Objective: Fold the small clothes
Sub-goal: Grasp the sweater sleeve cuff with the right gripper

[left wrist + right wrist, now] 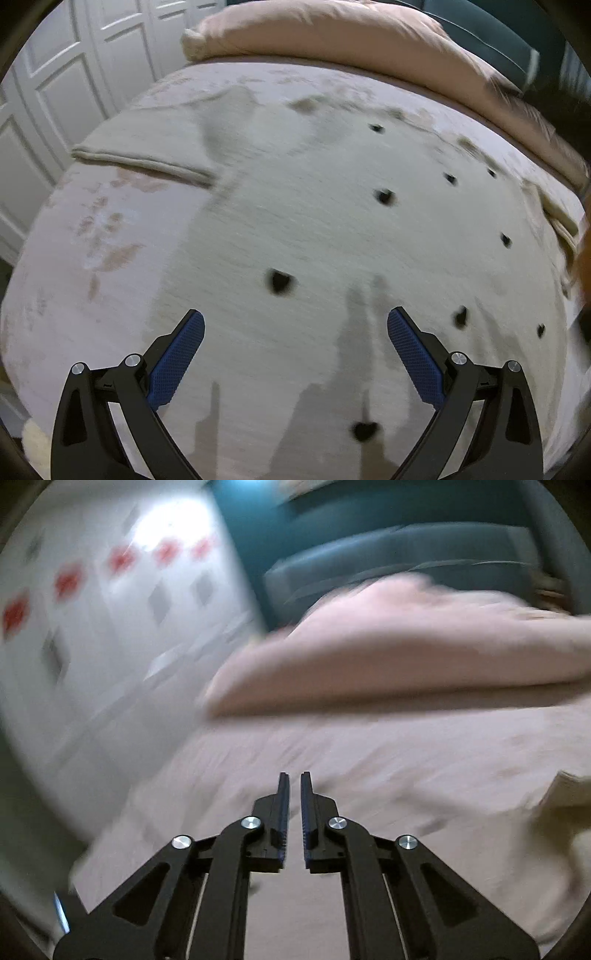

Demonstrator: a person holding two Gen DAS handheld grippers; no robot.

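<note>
Nearest in the left wrist view, the left gripper [295, 354] hangs above the garment [295, 229], a cream knitted top scattered with small dark spots [279, 281], which lies spread flat on the bed [92, 236]. Its 2 blue pads [179, 360] stand wide apart with nothing between them and touch nothing; their shadow falls on the knit just ahead, so I judge the gripper to be close over the cloth but clear of it. That wide stance suits a coming pinch on an edge or hem, though which edge it aims at the frame does not tell.

A little farther off, 1 sleeve [147, 162] runs out toward the left of the frame, laid straight and flat, probably so it can be turned in over the body as a first fold. The far side of the top bunches slightly near the right edge of the view.

In the right wrist view, which is blurred, the right gripper [293, 786] has its jaws drawn almost together, only a thin slit left, and no cloth sits in that slit; it holds nothing and points out over bare pink bedding [369, 775]. A pale edge of fabric [565, 797] shows at the right of that frame, most likely part of the same top.

Beyond lies a pink pillow [406, 646], then the teal headboard [388, 554] and the white panelled doors [74, 74]
</note>
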